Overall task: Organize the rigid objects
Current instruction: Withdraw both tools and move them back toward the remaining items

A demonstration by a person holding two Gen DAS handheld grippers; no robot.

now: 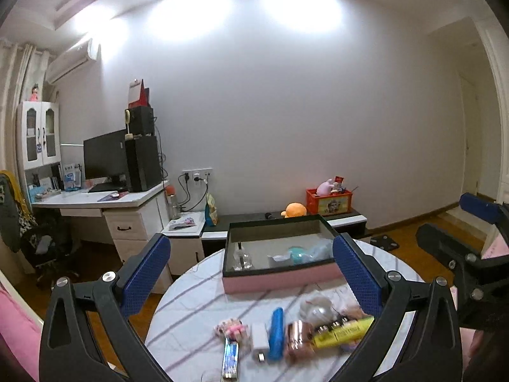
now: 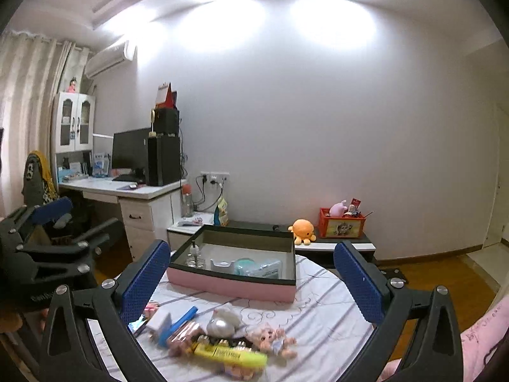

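Observation:
A pink box [image 1: 280,281] [image 2: 235,283] with a dark inner rim sits at the far side of a round table covered in striped cloth [image 1: 197,312] [image 2: 324,318]; a clear bottle [image 2: 194,256] and a teal item [image 2: 243,265] lie inside. Near the front lies a blurred heap: a yellow tube [image 1: 342,332] [image 2: 229,355], a blue stick [image 1: 276,334] [image 2: 178,323], a white block [image 1: 260,339], a copper cylinder [image 1: 297,339] and a small doll [image 2: 273,340]. My left gripper [image 1: 254,273] and right gripper [image 2: 253,281] both hover open and empty above the table.
A white desk [image 1: 105,202] with a monitor and computer tower stands at the left, a chair in front of it. A low cabinet along the wall carries an orange plush toy [image 2: 303,229] and a red crate [image 2: 342,226]. Wooden floor shows on the right.

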